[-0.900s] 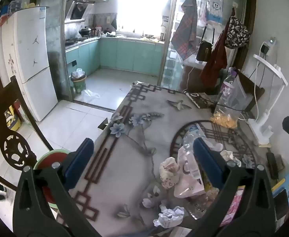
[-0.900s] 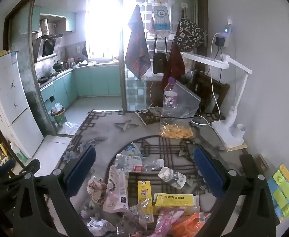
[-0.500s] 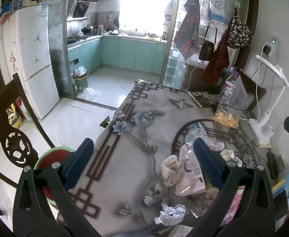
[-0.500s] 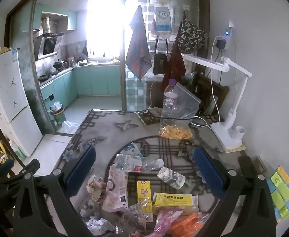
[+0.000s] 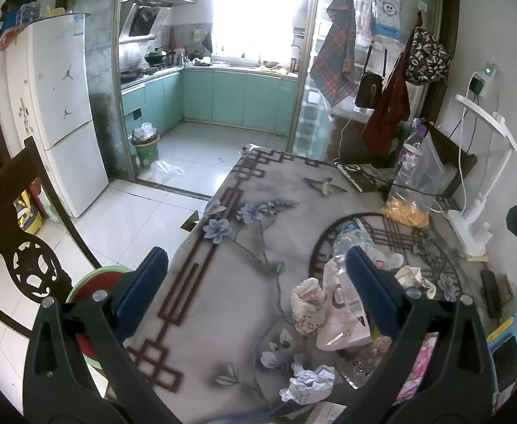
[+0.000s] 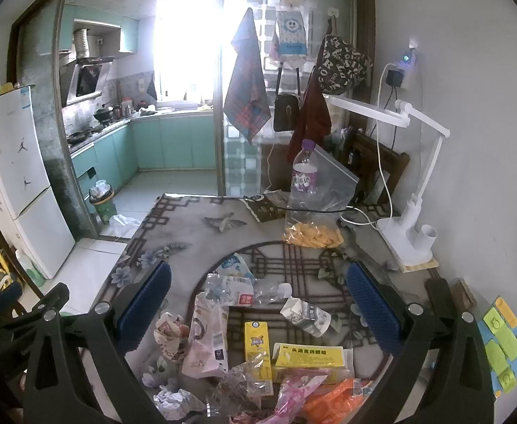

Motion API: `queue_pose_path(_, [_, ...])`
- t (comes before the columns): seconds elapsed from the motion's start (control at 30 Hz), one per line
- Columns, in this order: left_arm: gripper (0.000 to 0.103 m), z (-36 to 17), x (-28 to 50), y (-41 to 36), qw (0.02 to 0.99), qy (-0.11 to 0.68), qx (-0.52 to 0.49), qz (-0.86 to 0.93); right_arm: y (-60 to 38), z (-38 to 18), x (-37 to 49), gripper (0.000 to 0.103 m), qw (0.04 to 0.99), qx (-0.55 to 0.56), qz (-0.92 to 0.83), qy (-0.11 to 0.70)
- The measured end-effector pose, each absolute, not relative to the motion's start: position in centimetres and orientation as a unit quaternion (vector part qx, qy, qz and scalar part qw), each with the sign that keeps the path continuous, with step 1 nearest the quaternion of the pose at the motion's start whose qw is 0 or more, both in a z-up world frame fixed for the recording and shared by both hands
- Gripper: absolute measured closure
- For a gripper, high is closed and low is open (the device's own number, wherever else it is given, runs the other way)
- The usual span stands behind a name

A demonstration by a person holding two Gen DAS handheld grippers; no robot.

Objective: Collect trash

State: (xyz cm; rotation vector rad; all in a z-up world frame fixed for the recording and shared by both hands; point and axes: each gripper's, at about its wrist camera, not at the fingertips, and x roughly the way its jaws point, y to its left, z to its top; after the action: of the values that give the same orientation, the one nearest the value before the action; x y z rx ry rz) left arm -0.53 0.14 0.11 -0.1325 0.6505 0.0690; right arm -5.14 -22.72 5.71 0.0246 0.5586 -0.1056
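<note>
Both claws, left claw [image 5: 256, 282] and right claw [image 6: 258, 300], hang wide open and empty above the bench's [image 5: 244, 282] trash pile [image 6: 244, 346], likely choosing a first piece.

Daylight floods through kitchen window [image 5: 255, 14], blown-out glare; foreground dimmer; strong fisheye bending, black corners.

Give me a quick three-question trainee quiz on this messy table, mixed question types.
1. True or false: the right gripper is shut on the yellow carton.
2. The crumpled white paper ball lies: A) at the table's near edge, B) beside the white desk lamp, C) on the floor.
3. Fill in: the upright purple-capped bottle stands inside a clear plastic ____.

Key: 1 false, both grippers (left) are open and empty; 2 A; 3 bag.
</note>
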Motion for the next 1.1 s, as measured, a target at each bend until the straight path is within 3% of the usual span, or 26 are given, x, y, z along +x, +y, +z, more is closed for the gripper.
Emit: queue_pose_path(1.1, [0.004,-0.8,-0.5,0.3,0.942,0.327,-0.055,0.041,-22.7,5.3,-4.9,0.007,0.958,0.009,-0.054,0.282])
